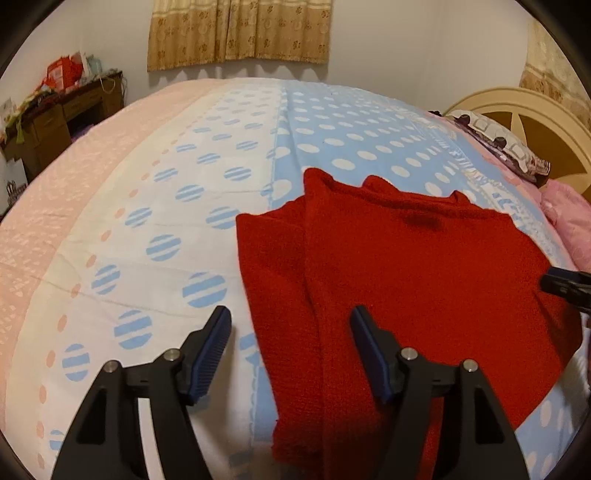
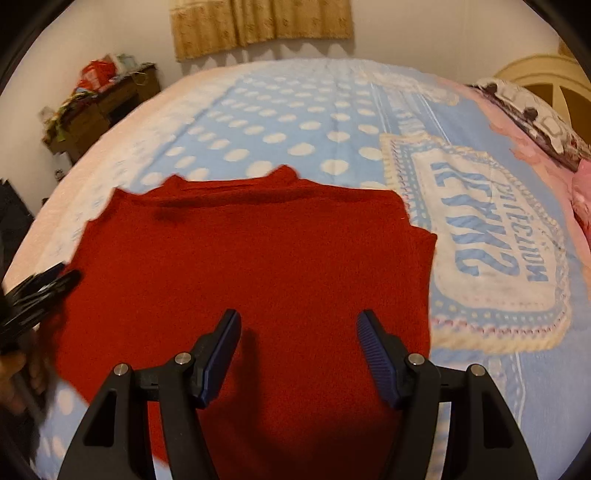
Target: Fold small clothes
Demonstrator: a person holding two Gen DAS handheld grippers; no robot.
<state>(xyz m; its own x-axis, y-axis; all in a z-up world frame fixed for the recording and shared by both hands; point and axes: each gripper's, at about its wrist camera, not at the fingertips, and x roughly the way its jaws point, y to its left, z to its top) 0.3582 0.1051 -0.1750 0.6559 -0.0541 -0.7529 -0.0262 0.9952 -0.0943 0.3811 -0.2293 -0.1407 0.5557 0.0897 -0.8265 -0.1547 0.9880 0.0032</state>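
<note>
Two grippers hang over a red knitted garment point(image 1: 399, 266) that lies flat on a bed spread with a light-blue, white and pink dotted blanket point(image 1: 207, 155). The left gripper point(image 1: 290, 328), black with blue ribbed pads, stands with its jaws wide and nothing between them; its left pad is over the white part of the blanket just beside the garment's left edge, its right pad over the red knit. The right gripper point(image 2: 298, 330) is likewise wide and empty-jawed, both pads above the middle of the garment. In the right wrist view the garment's right side shows a doubled, folded-in edge point(image 2: 421, 251), and its neck end points away toward the far side of the bed. A pale patch with blue lettering point(image 2: 491, 240) on the blanket lies just beside that edge. Each gripper appears at the border of the other's view, near the garment's side. A patterned pillow point(image 1: 498, 142) rests against a cream wooden headboard point(image 1: 535, 114) at the right. Beige patterned curtains point(image 1: 240, 33) hang on the far wall, and a brown wooden desk point(image 1: 62, 118) piled with colourful clutter stands in the left corner.
</note>
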